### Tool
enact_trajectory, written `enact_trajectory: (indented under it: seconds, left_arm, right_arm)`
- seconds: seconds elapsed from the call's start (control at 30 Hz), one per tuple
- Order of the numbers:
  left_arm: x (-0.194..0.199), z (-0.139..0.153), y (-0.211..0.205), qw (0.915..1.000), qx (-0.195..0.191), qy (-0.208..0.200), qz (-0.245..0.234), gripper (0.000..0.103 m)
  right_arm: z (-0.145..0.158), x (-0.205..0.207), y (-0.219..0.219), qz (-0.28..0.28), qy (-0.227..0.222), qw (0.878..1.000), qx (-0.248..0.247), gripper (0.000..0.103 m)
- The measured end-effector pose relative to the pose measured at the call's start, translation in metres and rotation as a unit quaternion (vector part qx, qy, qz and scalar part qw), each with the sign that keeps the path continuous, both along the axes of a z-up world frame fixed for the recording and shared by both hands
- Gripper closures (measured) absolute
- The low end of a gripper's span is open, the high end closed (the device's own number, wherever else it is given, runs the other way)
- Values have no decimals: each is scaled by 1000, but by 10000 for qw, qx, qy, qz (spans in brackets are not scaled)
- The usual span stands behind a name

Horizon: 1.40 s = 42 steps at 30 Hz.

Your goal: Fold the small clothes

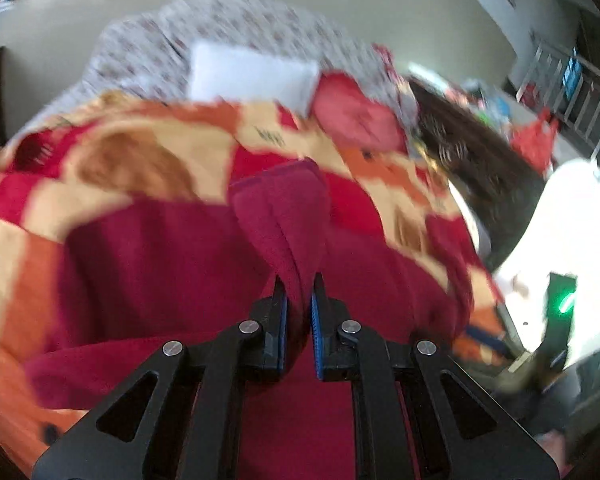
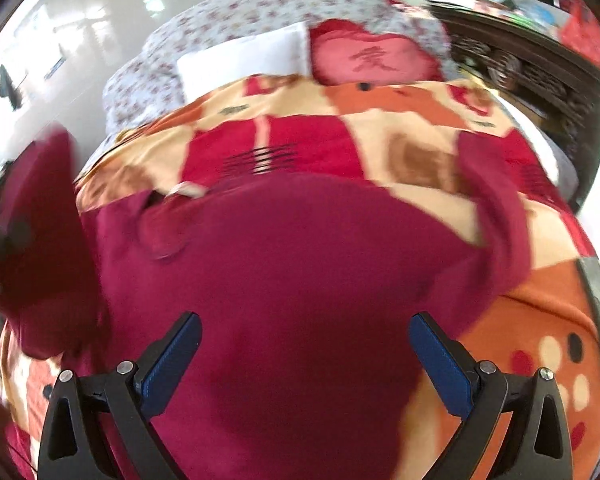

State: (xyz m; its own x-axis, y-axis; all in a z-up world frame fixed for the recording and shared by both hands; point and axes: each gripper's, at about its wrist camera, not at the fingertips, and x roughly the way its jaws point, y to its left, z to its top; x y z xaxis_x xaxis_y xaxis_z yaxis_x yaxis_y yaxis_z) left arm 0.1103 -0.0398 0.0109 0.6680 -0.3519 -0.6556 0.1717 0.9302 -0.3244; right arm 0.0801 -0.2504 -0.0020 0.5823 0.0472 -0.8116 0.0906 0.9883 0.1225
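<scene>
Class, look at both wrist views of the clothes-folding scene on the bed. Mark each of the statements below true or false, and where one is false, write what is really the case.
1. The left gripper is shut on a fold of the dark red garment. True.
2. The right gripper grips a sleeve. False: its jaws stand wide open with nothing pressed between them.
3. The garment lies on a patterned orange and red blanket. True.
4. The pink pillow lies on top of the garment. False: it sits beyond the blanket, beside a white pillow.
</scene>
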Motion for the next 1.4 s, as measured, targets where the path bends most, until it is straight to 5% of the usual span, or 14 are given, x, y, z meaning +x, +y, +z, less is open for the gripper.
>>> enact_trajectory:
  seconds: [0.13,0.27,0.33,0.43,0.5,0.6,0.7,0.83,0.93,1.0,1.03,1.13,1.4]
  left_arm:
    - [-5,-42,-52,9966,218,450,-653,94]
    - [-23,-45,-59,9915,152,662,-1109,87]
    - [-35,-33,-54,9900,40,598,-1279,78]
    - [-58,-5,-26,9895,-151,244,-1420,42]
    - [-79,13,7,9929,-56,-201,-1171,25]
    - [-90,17,44,9961,443,-447,-623,24]
    - [-82,1,76,9947,1012,-178,27,24]
    - [-67,-36,111,9928,912,567,534,24]
    - [-70,-60,123,9902,802,905,695,24]
    - [-70,-67,124,9898,752,955,746,24]
    - [-71,-69,123,9899,740,945,750,24]
    - [-78,-71,121,9899,752,919,777,24]
    - [-71,-51,125,9926,531,505,973,24]
  right_arm:
    - [-3,-3,-26,-167,77,9998,79,0]
    - [-5,-6,-37,-250,42,9994,256,0]
    - [-5,-7,-36,-225,35,9992,323,0]
    - [-1,-9,-26,36,3,9990,436,0]
    - [2,-10,-18,189,-37,9991,379,0]
    - [1,-8,-6,465,-91,9983,351,0]
    - [-6,-1,5,635,-12,9974,339,0]
    - [-24,15,22,985,139,9948,198,2]
    - [-39,19,33,1291,197,9914,38,35]
    - [-42,18,39,1408,45,9897,-271,45]
    - [-41,16,41,1536,-50,9877,-297,66]
    - [-33,15,37,1611,-68,9868,-156,97]
    - [64,8,-1,980,-1524,9828,-359,97]
